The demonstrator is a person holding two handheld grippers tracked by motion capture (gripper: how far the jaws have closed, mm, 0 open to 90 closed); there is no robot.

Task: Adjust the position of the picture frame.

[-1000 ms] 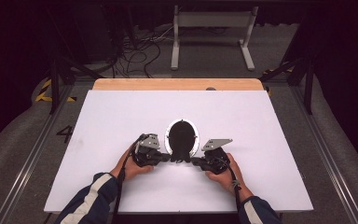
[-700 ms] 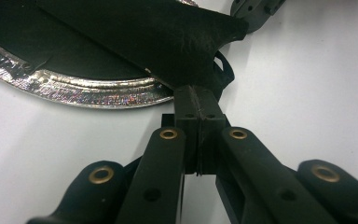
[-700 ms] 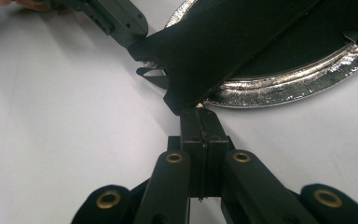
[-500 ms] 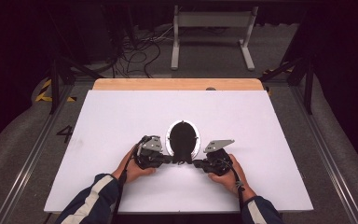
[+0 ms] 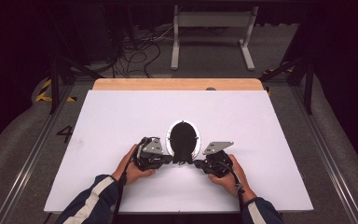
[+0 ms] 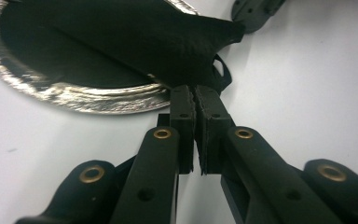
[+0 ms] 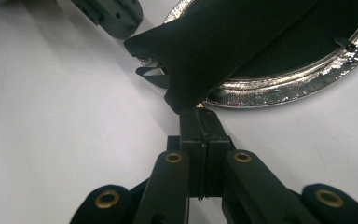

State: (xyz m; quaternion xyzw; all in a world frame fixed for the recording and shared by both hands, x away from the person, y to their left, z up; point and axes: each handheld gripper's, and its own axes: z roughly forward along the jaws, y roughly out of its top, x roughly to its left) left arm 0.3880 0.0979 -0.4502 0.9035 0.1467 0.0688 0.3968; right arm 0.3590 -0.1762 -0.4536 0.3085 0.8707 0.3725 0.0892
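Note:
A round silver plate lies on the white table, and a black cloth covers its middle. My left gripper comes in from the left and pinches the cloth's near corner at the plate rim. Its jaws have just been opening a trifle, and a thin slit shows between the pads with the cloth edge still in the tips. My right gripper is shut on the cloth's other near corner, its tips just short of the rim.
The white table top stretches wide around the plate, with a wooden strip along its far edge. Beyond it are cables and a metal stand on the floor. Both forearms enter from the bottom.

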